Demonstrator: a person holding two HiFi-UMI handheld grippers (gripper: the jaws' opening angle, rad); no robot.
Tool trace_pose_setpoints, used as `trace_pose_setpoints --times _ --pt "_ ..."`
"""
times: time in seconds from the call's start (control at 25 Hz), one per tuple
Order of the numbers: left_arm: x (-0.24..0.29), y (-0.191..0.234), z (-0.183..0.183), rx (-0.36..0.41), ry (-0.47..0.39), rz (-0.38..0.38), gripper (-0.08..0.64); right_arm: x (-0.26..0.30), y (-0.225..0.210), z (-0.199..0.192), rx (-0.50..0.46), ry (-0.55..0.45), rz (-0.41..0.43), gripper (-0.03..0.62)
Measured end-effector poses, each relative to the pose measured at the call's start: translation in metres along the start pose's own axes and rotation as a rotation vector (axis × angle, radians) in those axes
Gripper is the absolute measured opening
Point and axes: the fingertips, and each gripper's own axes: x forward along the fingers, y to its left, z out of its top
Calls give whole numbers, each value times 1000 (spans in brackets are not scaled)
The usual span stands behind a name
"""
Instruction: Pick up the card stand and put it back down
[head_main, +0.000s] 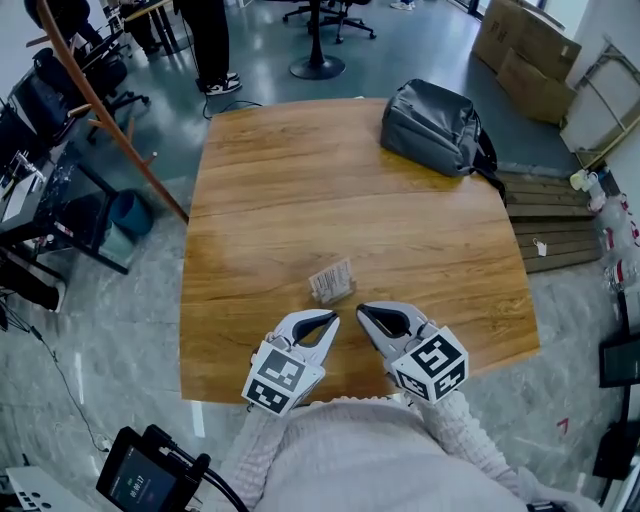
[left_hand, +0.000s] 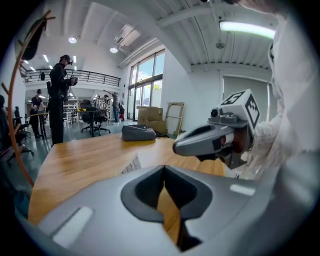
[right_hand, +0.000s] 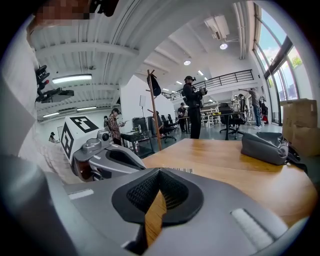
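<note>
The card stand, a small clear holder with a printed card, rests on the wooden table near its front edge. Both grippers hover just short of it, side by side, touching nothing. My left gripper is shut and empty, a little to the near left of the stand. Equally empty, my right gripper has its jaws together at the near right. In the left gripper view, the card stand peeks over the shut left gripper, with the right gripper alongside. Only the stand's top edge shows in the right gripper view.
A grey backpack lies at the table's far right corner. A slanting wooden coat-rack pole stands left of the table. Wooden pallets and cardboard boxes are on the right. A person and an office chair are beyond the far edge.
</note>
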Motion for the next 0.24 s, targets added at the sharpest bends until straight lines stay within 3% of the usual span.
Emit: trace_pose_setpoints --times 0.24 --pt "5 -6 8 15 -16 -19 8 -7 -5 4 -2 -20 -21 -3"
